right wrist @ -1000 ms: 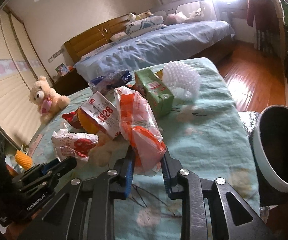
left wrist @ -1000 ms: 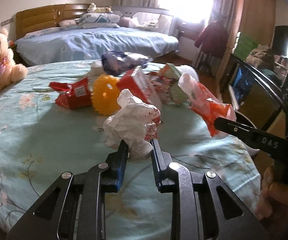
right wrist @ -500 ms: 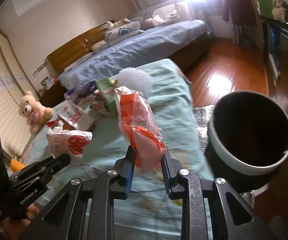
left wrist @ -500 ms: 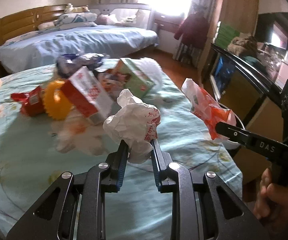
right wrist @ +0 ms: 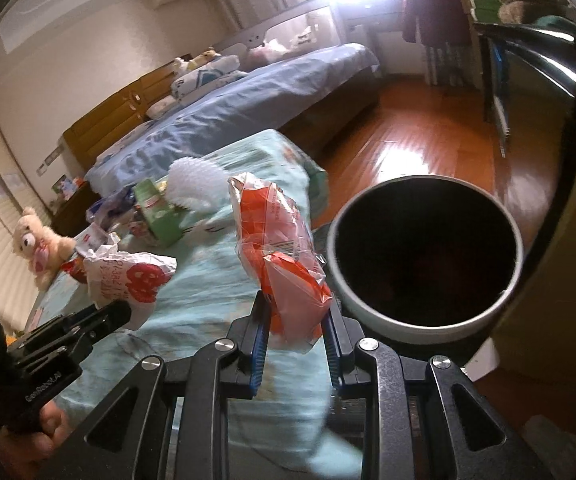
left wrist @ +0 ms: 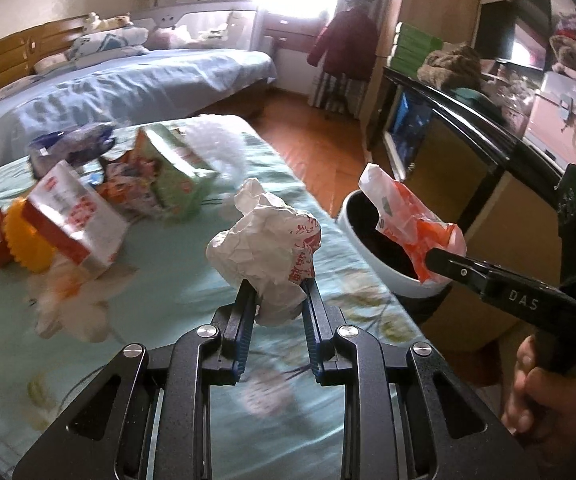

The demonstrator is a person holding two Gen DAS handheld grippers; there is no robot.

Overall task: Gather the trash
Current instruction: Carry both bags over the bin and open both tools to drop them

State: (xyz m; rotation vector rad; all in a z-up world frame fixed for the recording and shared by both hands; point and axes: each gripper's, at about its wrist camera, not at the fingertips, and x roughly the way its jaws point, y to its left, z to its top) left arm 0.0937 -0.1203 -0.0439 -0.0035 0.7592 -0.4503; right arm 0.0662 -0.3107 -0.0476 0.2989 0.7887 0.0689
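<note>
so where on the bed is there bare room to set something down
Bare teal bedspread lies between the trash pile and the left gripper, out to the edge by the trash bin. It is crowded around the red-and-white carton, green carton and yellow spiky ball.

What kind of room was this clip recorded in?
Most likely a home bedroom: a bed with blue bedding and wooden headboard, a beige teddy bear, and a dark coat hanging by the window.
</note>
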